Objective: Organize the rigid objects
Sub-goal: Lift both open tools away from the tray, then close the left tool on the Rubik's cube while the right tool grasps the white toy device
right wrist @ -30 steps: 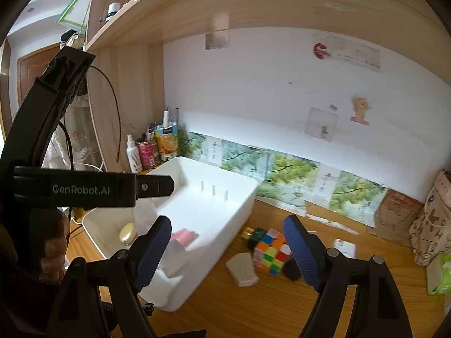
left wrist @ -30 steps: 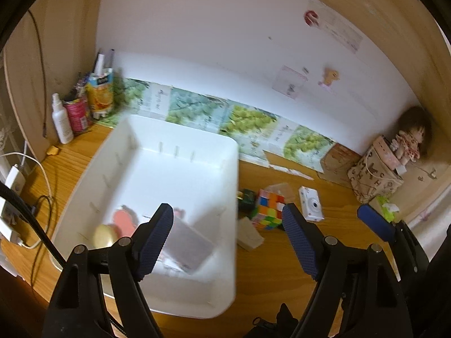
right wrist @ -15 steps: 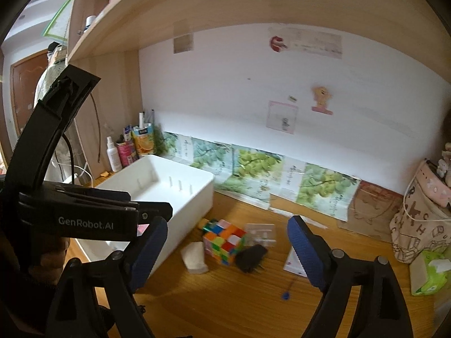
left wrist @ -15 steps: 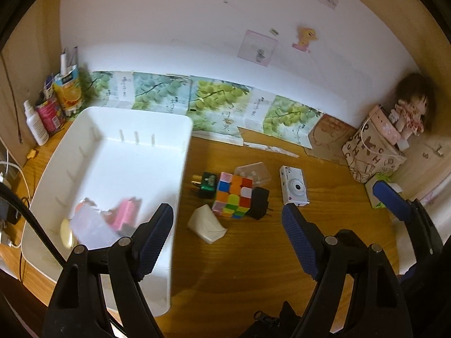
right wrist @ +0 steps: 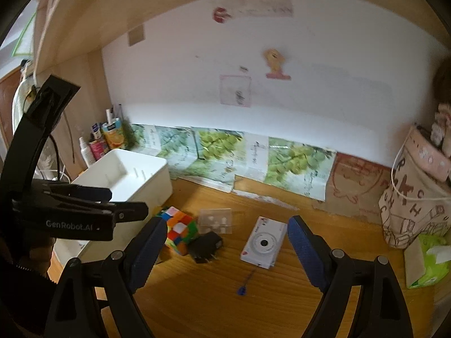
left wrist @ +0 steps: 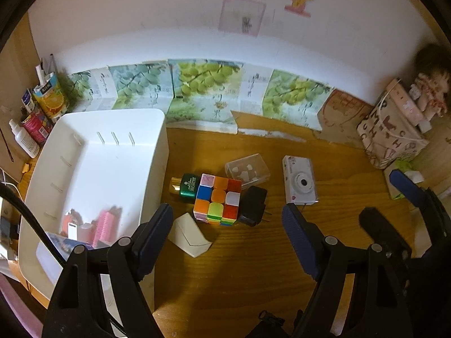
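A white bin [left wrist: 157, 152] [right wrist: 152, 169] stands at the left of the wooden desk with a pink item [left wrist: 105, 222] and other small things inside. To its right lie a colourful puzzle cube [left wrist: 218, 200] [right wrist: 180, 232], a green bottle [left wrist: 187, 185], a black plug adapter [left wrist: 253, 205] [right wrist: 205, 245], a clear plastic box [left wrist: 248, 169] [right wrist: 215, 221], a white folded card [left wrist: 190, 233] and a white camera [left wrist: 300, 180] [right wrist: 263, 242]. My left gripper [left wrist: 227, 225] hangs open above the cube. My right gripper [right wrist: 227, 236] hangs open, empty, above the camera and adapter.
Bottles and a juice carton [left wrist: 50, 100] stand in the back left corner. Grape-print cards [left wrist: 203, 84] lean along the wall. A patterned bag [left wrist: 391, 132] with a doll and a green tissue pack [right wrist: 428, 262] sit at the right. A small blue item [right wrist: 241, 290] lies near the front.
Both grippers have swung right, away from above the bin toward the loose objects. The cube, adapter and camera now lie between the fingers. The right jaws stand slightly wider.
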